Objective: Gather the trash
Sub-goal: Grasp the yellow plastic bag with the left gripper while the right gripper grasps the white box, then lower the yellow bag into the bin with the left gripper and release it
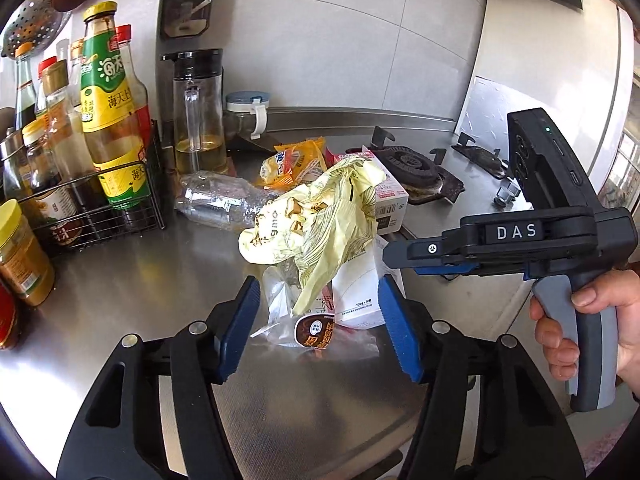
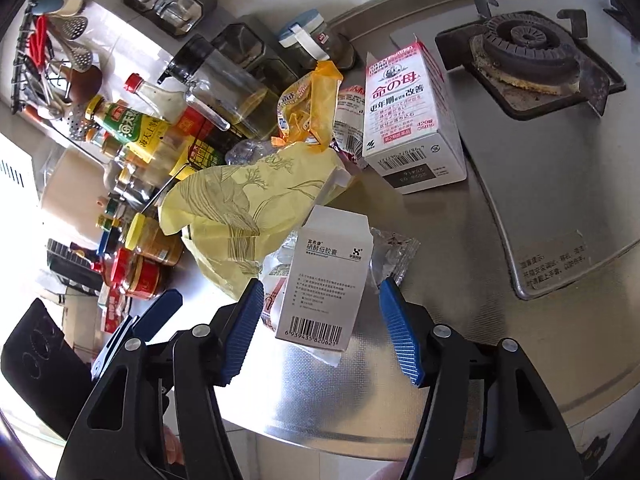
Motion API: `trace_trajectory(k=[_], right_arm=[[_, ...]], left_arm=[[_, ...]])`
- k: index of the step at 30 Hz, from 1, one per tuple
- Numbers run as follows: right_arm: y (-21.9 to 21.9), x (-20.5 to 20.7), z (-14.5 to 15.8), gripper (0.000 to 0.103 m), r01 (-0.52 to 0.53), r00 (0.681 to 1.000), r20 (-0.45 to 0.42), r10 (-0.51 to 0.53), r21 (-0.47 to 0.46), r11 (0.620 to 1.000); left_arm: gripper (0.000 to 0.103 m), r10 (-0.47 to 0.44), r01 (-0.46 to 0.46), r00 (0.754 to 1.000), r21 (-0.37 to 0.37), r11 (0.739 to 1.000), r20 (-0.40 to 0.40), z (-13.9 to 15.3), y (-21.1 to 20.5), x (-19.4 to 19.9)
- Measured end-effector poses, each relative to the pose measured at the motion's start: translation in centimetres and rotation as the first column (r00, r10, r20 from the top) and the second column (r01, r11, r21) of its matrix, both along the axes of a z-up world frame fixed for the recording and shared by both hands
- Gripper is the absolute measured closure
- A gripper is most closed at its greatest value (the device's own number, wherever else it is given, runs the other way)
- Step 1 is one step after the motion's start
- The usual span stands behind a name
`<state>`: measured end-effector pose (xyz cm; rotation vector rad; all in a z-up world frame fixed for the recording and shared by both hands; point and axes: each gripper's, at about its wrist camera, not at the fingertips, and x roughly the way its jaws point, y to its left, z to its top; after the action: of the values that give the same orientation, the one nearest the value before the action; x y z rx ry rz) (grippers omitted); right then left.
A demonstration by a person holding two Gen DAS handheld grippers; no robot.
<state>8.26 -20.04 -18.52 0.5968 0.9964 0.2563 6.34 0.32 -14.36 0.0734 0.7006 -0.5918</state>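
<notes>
A heap of trash lies on the steel counter point(image 1: 132, 304), and both grippers face it with their jaws spread wide apart, clamped on nothing. In the left wrist view the left gripper point(image 1: 318, 328) sits at 6 o'clock; a clear snack wrapper point(image 1: 316, 332) with a brown label lies flat on the counter right between its blue pads point(image 1: 240, 328), touching neither as far as one can tell. Just beyond the fingertips, toward 12 o'clock, a crumpled yellow bag point(image 1: 316, 216) drapes over a small white box point(image 1: 360, 300). Behind the bag lie a crushed clear bottle point(image 1: 220, 200) at 10 o'clock, an orange wrapper point(image 1: 292, 160) at 12 o'clock and a pink and white carton point(image 1: 388, 196) at 1 o'clock, next to the stove burner point(image 1: 408, 164). The right gripper point(image 1: 394, 256) comes in from 3 o'clock, its handle held in a hand point(image 1: 588, 320). In the right wrist view the right gripper point(image 2: 320, 328) also sits at 6 o'clock, and the small white box point(image 2: 324, 280) with a barcode stands tilted between its open fingers, nearer the left pad point(image 2: 240, 328) than the right, with a gap on either side. The yellow bag point(image 2: 240, 208) lies at 10 o'clock from the box, the pink and white carton point(image 2: 408, 120) at 1 o'clock, and a bit of crinkled foil wrapper point(image 2: 392, 252) just at 2 o'clock. Sauce bottles point(image 1: 112, 108) crowd the counter's left edge in a wire rack point(image 1: 100, 216).
</notes>
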Motion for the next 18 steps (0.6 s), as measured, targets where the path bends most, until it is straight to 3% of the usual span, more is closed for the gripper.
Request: trace_trajectory(k=[6, 10, 15, 16, 18], right_arm=[[0.8, 1.3, -0.7, 0.041, 0.001, 0.999, -0.034, -0.001, 0.0, 1.0], [0.9, 2.0, -1.2, 0.041, 0.005, 0.999, -0.053, -0.005, -0.001, 1.0], [0.7, 2.6, -2.2, 0.043, 0.014, 0.997, -0.079, -0.014, 0.003, 1.0], [0.6, 2.6, -2.3, 0.049, 0.012, 0.997, -0.077, -0.011, 0.011, 1.0], [0.7, 2.7, -2.2, 0.053, 0.005, 0.997, -0.071, -0.004, 0.016, 1.0]], left_arm=[[0.059, -0.071, 0.072, 0.997, 0.045, 0.996, -0.014, -1.5, -1.0, 1.6], [0.064, -0.078, 0.079, 0.996, 0.037, 0.996, -0.031, -2.0, -1.1, 2.8], [0.086, -0.104, 0.106, 0.993, 0.048, 0.993, -0.047, -2.6, -1.4, 3.5], [0.087, -0.107, 0.109, 0.993, 0.045, 0.993, -0.045, -2.7, -1.4, 3.5], [0.094, -0.107, 0.109, 0.993, 0.04, 0.993, -0.045, -2.7, -1.3, 3.5]])
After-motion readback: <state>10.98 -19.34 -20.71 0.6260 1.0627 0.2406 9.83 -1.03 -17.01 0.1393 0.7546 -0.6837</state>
